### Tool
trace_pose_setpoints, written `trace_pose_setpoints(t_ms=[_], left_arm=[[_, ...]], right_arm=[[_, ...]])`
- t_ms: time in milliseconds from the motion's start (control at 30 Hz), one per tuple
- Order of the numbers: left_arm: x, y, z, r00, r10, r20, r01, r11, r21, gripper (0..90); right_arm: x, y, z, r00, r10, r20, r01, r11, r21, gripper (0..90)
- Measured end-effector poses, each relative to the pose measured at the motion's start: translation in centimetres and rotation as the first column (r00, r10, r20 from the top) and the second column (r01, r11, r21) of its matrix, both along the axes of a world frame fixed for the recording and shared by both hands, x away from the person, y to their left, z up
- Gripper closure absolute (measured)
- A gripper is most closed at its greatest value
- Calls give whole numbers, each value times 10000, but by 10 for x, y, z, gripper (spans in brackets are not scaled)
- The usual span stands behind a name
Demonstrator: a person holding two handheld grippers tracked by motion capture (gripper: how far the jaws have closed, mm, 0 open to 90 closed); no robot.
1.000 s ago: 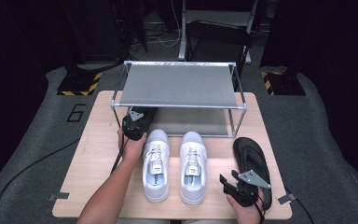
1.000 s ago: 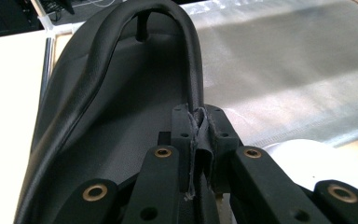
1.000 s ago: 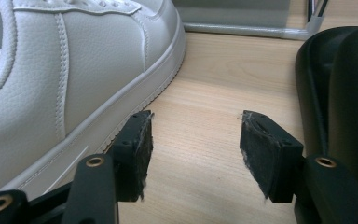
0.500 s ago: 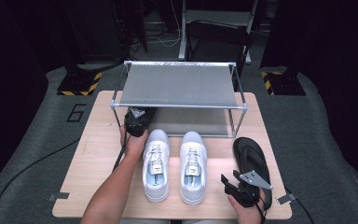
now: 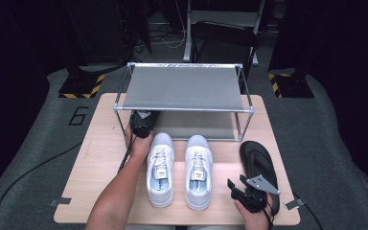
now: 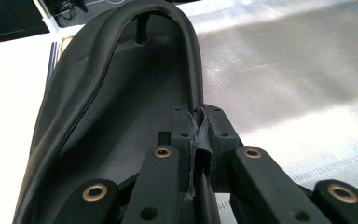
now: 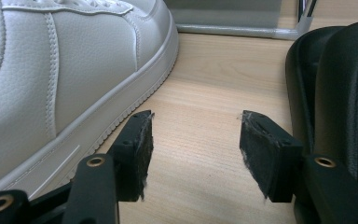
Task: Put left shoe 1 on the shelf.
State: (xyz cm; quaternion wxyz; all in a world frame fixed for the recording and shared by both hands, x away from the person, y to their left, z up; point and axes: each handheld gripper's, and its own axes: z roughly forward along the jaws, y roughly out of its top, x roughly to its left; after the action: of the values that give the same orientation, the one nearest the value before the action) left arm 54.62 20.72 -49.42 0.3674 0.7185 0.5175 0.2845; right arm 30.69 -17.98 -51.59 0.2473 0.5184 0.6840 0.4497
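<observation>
At the near edge of the wooden desk [image 5: 86, 163], the right tool [image 5: 243, 188] rested low with its jaws spread wide and nothing between them. In the right gripper view it [image 7: 193, 154] lay on bare wood between a white sneaker [image 7: 60, 74] and a black flip-flop [image 7: 340, 107].

That flip-flop [image 5: 258, 165] lay flat on the desk at the right, just beside the right tool, not yet picked up. A pair of white sneakers [image 5: 179, 170] stood side by side in the middle of the desk, toes toward the shelf, untouched.

Farther back on the left, the left tool [image 5: 141, 120] reached under the wire shoe rack [image 5: 182, 88]. The left gripper view showed its jaws closed tight on the strap of the second black flip-flop [image 6: 112, 116], which sat over the rack's silvery lower shelf [image 6: 284, 70].

Judging from this, one flip-flop was being placed on the lower shelf. Its mate and both sneakers appeared still to be stored, so most of the work remained.
</observation>
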Motion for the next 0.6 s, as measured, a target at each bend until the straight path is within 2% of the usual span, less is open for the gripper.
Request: trace_pose_setpoints(t_ms=[33, 67, 167, 200, 400, 600], left_arm=[[1, -1, 0, 10000, -11, 29, 11, 9999, 109, 837], [2, -2, -1, 9999, -69, 88, 69, 10000, -24, 837], [5, -2, 1, 9998, -196, 67, 193, 9989, 418, 837], [6, -2, 1, 9999, -92, 73, 88, 9986, 526, 837], [10, -2, -1, 9999, -115, 65, 112, 9989, 446, 836], [10, -3, -4, 9999, -121, -96, 127, 9976, 684, 828]], right_arm=[[0, 0, 0, 10000, 28, -31, -28, 10000, -2, 439], [0, 0, 0, 10000, -8, 0, 8, 10000, 6, 439], [-1, -1, 1, 10000, -5, -9, 5, 10000, 42, 439], [0, -2, 0, 10000, 58, 7, -58, 10000, 39, 439], [-1, -1, 0, 10000, -26, -13, 26, 10000, 12, 439], [0, -4, 1, 10000, -94, 31, 94, 9999, 97, 439]])
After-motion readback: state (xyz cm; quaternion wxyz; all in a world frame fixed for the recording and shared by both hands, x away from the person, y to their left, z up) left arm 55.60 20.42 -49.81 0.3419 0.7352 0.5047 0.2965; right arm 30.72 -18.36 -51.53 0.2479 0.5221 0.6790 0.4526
